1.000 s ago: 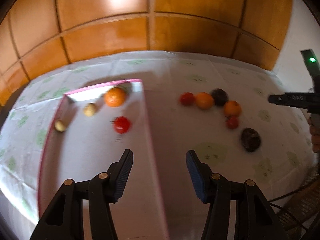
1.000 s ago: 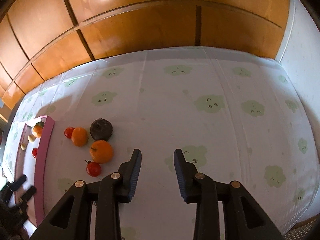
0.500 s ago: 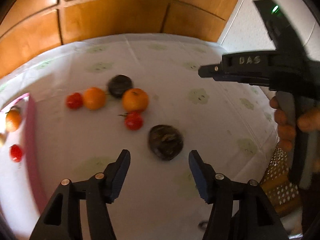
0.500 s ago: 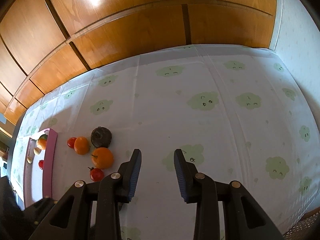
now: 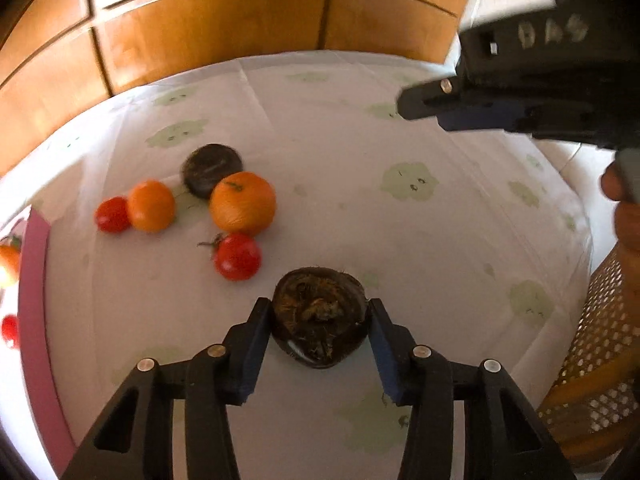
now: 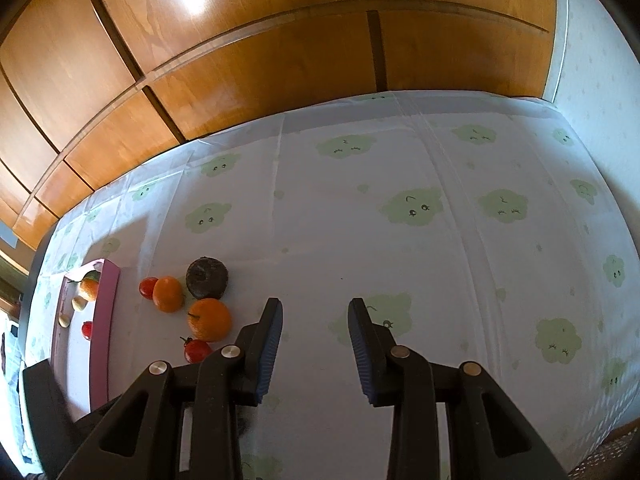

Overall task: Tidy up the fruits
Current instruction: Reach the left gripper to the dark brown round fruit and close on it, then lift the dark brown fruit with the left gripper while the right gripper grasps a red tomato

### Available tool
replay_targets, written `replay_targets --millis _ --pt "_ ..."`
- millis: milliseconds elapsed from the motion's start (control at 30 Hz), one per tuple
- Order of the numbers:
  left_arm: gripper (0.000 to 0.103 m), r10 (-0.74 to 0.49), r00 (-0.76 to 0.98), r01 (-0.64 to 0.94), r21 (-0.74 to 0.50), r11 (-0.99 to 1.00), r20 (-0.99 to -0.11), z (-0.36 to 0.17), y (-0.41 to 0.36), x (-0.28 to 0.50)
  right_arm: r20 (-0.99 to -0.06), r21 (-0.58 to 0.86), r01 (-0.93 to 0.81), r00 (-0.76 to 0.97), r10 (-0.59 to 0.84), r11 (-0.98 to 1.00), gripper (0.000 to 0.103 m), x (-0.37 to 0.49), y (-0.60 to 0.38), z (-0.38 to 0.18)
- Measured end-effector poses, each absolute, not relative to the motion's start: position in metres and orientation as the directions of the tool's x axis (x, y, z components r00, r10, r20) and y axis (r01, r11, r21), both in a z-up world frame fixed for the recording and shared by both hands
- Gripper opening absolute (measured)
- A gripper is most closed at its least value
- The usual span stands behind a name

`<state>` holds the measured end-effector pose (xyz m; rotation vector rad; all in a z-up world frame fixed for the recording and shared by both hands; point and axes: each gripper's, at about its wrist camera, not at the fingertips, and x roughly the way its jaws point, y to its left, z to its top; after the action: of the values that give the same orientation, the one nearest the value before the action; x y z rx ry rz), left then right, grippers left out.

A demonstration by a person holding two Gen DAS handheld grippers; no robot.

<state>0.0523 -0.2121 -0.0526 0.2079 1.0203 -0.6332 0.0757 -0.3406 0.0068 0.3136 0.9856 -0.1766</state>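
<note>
Counting loose fruit: two oranges (image 5: 243, 208), two tomatoes (image 5: 237, 256), two dark ones. Left gripper (image 5: 320, 320), empty half-second ago, now brackets nearer dark fruit (image 5: 320, 316); right gripper (image 6: 315, 326) spread, empty.

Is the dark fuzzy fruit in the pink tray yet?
No. The dark fuzzy fruit sits on the tablecloth between the left tongs, outside the pink tray.

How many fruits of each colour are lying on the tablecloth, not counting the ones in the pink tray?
Red fruits: 2
Orange fruits: 2
Dark brown fruits: 2
Total: 6
</note>
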Motion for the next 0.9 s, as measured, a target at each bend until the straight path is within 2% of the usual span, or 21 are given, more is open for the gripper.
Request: replay_targets --millis 100,300,433,533,900 --pt "0.048 -0.385 0.399 0.555 -0.115 0.824 -0.833 -0.048 -0.191 0.045 -0.848 0.174 0.282 0.531 -0.002 0.943 0.034 0.077 -0.339 0.004" --pt "0.049 -0.275 0.478 0.432 -0.049 0.901 -0.834 -0.053 -0.137 0.033 -0.863 0.212 0.254 0.502 0.059 0.944 0.034 0.080 -0.335 -0.006" --pt "0.049 -0.273 0.507 0.438 -0.029 0.899 -0.818 -0.062 -0.132 0.029 -0.859 0.337 0.220 0.470 0.204 0.915 0.034 0.082 -0.330 -0.018" --pt "0.049 -0.279 0.526 0.451 -0.014 0.892 -0.804 -0.066 -0.131 0.026 -0.853 0.380 0.177 0.446 0.271 0.908 0.034 0.083 -0.320 -0.023" --pt "0.049 -0.307 0.544 0.463 -0.027 0.886 -0.781 -0.069 -0.128 0.023 -0.856 0.435 0.133 0.367 0.363 0.891 0.036 0.107 -0.268 -0.048"
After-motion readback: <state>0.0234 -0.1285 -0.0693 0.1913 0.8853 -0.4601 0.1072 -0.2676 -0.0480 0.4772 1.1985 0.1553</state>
